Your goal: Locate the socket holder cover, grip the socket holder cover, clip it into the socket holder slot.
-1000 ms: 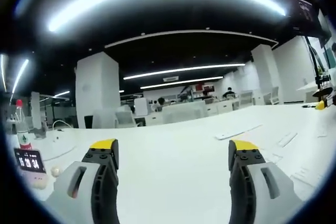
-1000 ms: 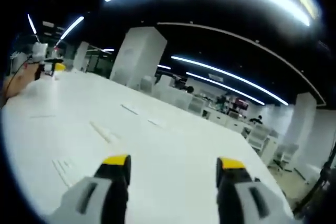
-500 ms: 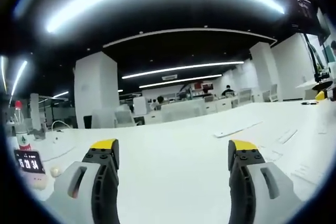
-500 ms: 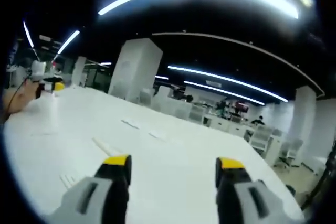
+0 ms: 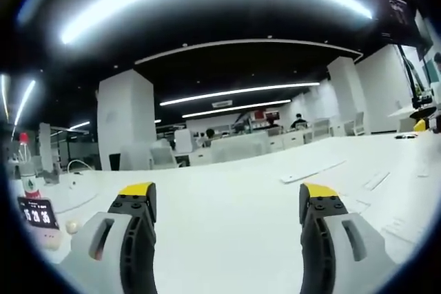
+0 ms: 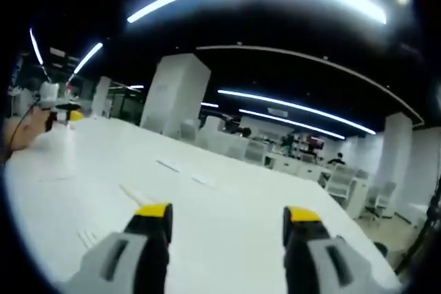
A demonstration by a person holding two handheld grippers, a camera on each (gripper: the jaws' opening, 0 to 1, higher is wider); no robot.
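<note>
left gripper [image 5: 225,201]: jaws being held wide apart, empty | right gripper [image 6: 224,219]: likewise spread, nothing held | cover: likely the flat white strip [image 5: 311,171] being seen far off on the table [image 5: 227,239] (identity uncertain) | handling: being judged light, stiff, slippery plastic; long edges are being favoured for grasping

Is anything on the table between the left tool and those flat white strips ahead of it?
Nothing visible. Bare white table runs from the open left tool to the flat white strips, ahead and to its right. The clock and bottle sit off left.
</note>
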